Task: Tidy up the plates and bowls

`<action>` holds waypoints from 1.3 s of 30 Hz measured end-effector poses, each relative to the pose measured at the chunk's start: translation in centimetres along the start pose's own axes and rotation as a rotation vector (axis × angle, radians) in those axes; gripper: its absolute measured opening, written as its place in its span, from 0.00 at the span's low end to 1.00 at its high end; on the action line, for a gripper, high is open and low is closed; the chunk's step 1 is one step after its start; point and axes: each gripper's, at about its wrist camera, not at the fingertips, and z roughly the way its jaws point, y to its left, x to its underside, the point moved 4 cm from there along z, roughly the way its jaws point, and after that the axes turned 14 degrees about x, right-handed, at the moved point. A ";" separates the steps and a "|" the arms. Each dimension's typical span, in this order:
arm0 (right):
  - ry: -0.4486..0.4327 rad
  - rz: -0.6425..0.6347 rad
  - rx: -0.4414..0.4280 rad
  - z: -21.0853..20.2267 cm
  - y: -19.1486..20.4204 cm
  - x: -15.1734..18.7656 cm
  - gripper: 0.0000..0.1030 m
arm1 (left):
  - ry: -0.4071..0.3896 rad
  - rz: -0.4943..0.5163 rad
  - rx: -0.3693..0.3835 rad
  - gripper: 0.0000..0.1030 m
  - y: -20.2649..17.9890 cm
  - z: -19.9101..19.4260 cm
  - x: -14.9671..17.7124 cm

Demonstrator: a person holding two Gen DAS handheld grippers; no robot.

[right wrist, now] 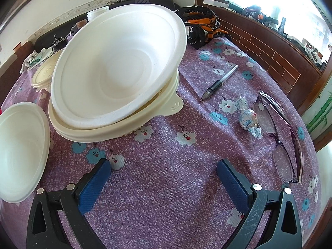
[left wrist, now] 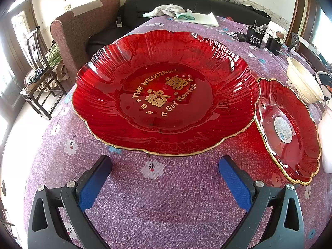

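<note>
The table [left wrist: 166,207], under a purple floral cloth, runs past the frame edges in both views, so its full extent cannot be read. In the left wrist view the large red plate [left wrist: 166,93] sits at centre, scalloped and gold-rimmed, with gold lettering legible in its well. The small red plate [left wrist: 288,130] lies at 3 o'clock of it, rims touching or overlapping; which one lies on top cannot be determined. A cream bowl [left wrist: 305,83] at 2 o'clock is partly cut by the frame edge. In the right wrist view the white bowl [right wrist: 116,66] rests tilted on a stack of cream bowls [right wrist: 116,130], hiding most of the stack, so their number cannot be counted. A second white bowl [right wrist: 20,151] at 9 o'clock is cropped. Spectacles [right wrist: 278,137], a pen [right wrist: 220,83] and wrapped sweets [right wrist: 249,116] lie from 1 to 3 o'clock. The left gripper [left wrist: 166,166] stands spread wide, holding nothing, just short of the large plate's near rim. The right gripper [right wrist: 164,170] is likewise spread, empty, above bare cloth.
</note>
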 end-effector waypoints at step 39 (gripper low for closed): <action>-0.454 -0.319 -0.652 -22.8 10.5 3.7 1.00 | -0.059 -0.002 0.215 1.00 4.3 -9.1 2.5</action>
